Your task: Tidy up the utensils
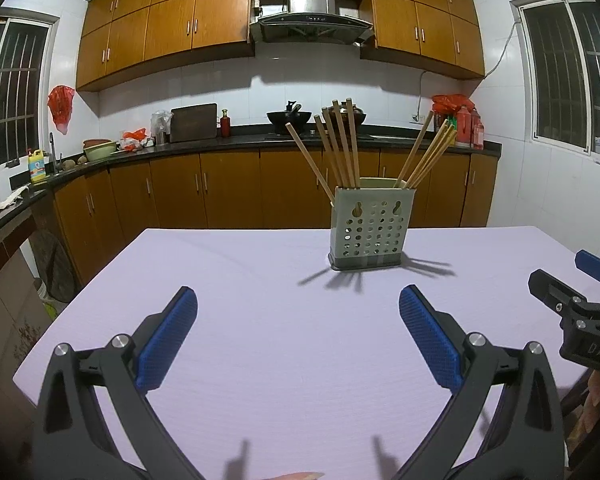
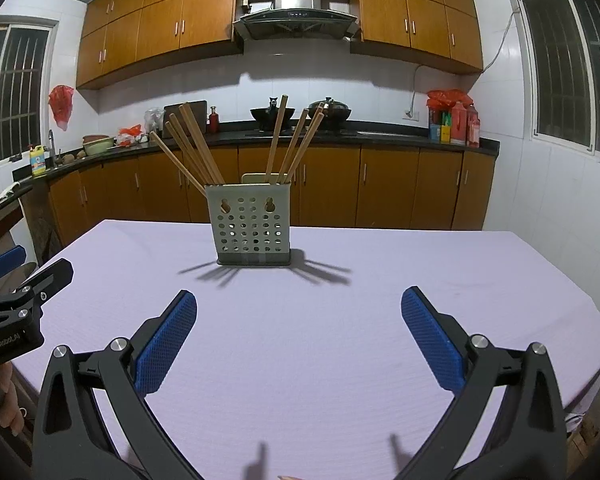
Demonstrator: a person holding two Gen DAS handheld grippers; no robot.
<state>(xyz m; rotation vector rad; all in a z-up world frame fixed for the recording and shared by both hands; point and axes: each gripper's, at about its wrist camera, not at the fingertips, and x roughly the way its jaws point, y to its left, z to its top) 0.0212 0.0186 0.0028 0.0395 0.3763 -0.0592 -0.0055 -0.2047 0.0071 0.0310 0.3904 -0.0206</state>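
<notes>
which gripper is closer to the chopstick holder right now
Neither clearly. The left gripper and right gripper both hang open, well short of the chopstick holder; it stands ahead and right of the left one, ahead and left of the right one.

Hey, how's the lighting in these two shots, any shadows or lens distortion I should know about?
Left wrist view: bright overhead light, the holder and chopsticks cast fanned shadows toward the camera on the tablecloth; fisheye bends the cabinets and darkens corners. Right wrist view: same sharp shadows under the holder, windows dark, walls bowed.
</notes>
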